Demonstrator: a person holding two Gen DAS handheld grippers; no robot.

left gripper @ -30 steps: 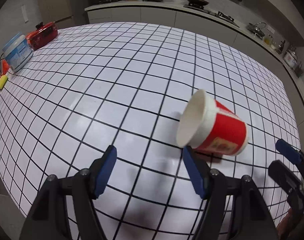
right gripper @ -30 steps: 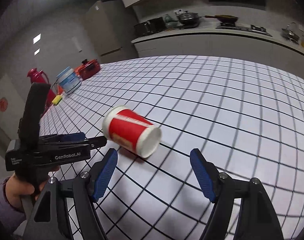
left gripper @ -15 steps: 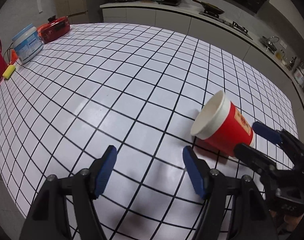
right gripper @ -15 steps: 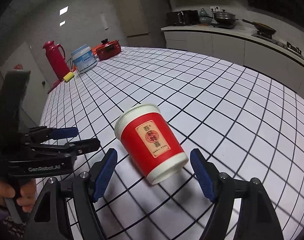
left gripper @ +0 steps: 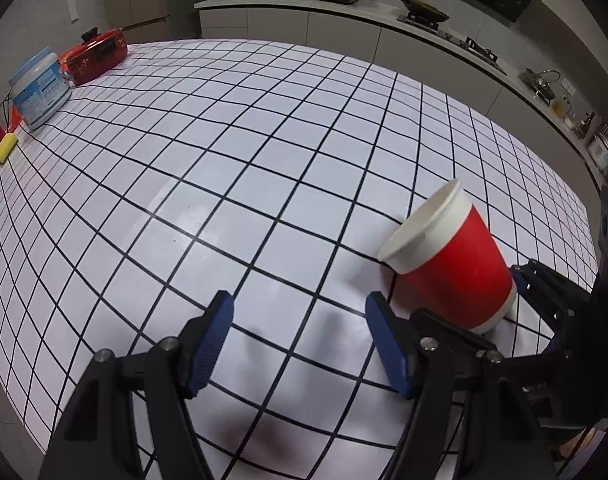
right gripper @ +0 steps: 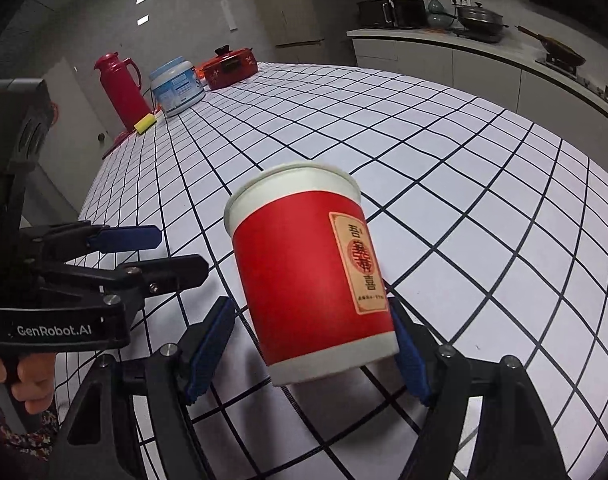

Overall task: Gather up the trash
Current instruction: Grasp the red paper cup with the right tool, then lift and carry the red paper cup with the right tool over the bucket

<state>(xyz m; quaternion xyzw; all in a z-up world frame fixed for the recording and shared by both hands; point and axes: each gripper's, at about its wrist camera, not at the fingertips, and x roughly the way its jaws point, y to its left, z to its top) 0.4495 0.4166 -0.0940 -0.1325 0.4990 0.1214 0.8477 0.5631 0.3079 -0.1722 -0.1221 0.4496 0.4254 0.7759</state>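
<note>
Kitchen setting, with a counter of pots and pans along the far wall and a large table [left gripper: 232,168] covered in a white cloth with a black grid. At the table's far corner stand a red jug [right gripper: 120,84], a blue-and-white tub [right gripper: 178,86], a red lidded pot [right gripper: 230,68] and a yellow sponge [right gripper: 144,123], all well apart from the work. The task's thing, a red paper cup [right gripper: 311,280] with a white rim and a tan label, lies tipped on its side on the cloth, mouth toward the far end of the table and base toward the right gripper [right gripper: 311,350]. That gripper's jaws are closing with the lower body of the cup between them; the right pad sits at the cup's wall, while a sliver of cloth shows between the left pad and the cup, so the grip does not look complete. The left gripper [left gripper: 300,344] hangs spread and empty above bare cloth, just beside the cup's rim. To do the step well, the closing should probably stay centred on the cup and stop at light contact, since thin paper walls are likely to buckle; gripping near the stiffer base, and lifting only once both pads bear evenly, would keep the cup from rolling or squirting out.
</note>
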